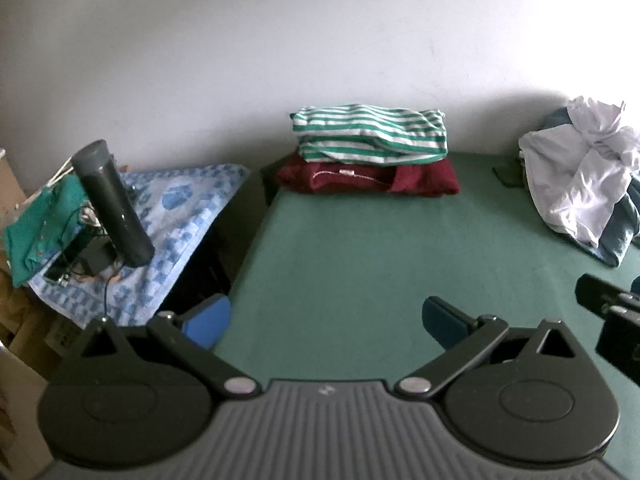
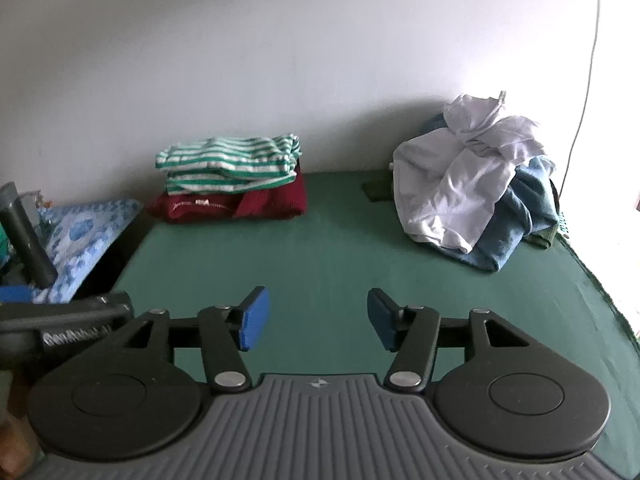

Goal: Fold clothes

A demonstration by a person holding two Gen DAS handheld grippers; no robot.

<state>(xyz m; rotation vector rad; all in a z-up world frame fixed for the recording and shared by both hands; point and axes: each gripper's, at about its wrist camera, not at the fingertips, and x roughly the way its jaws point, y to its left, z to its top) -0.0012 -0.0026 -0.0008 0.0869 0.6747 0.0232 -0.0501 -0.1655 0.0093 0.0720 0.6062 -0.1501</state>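
Nearest the lens, left gripper (image 1: 326,322) with blue pads spread wide and holding nothing, above the green table cover (image 1: 360,260); right gripper (image 2: 318,318) likewise parted and empty. Against the far wall, folded striped shirt (image 2: 228,166) stacked on folded maroon garment (image 2: 232,204). Far right, unfolded heap: white garment (image 2: 464,184) atop blue garment (image 2: 516,228). Off to the left, dark tumbler (image 1: 112,200) on blue patterned cloth (image 1: 180,216).
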